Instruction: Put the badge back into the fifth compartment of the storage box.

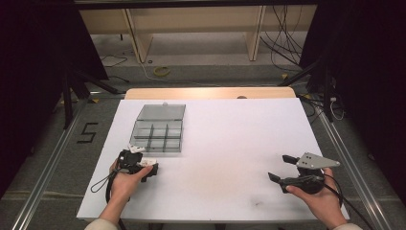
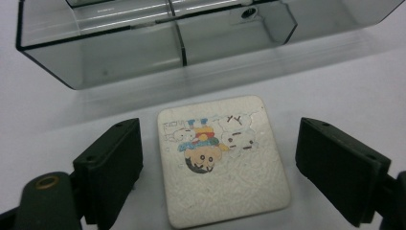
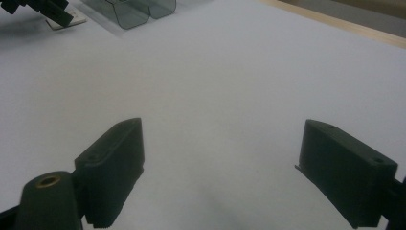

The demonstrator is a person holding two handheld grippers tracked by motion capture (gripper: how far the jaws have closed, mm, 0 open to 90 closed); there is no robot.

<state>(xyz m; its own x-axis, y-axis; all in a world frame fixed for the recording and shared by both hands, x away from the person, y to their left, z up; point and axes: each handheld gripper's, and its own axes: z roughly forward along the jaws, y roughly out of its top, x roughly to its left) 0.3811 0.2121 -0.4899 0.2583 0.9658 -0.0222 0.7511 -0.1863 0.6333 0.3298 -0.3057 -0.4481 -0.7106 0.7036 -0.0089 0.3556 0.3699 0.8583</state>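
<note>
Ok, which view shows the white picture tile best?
The left gripper view: the white tile lies flat between the open jaws, cartoon drawing clear. The high view shows a white sliver by the left gripper; the right gripper view shows one far corner.

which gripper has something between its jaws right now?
The left gripper: its open jaws flank a white cartoon tile lying flat on the table, just short of the clear compartment box. The right gripper is open over bare white tabletop.

Black "5" marked on the floor (image 1: 87,132) (left of the table), card (image 2: 222,163) lettering illegible
</note>
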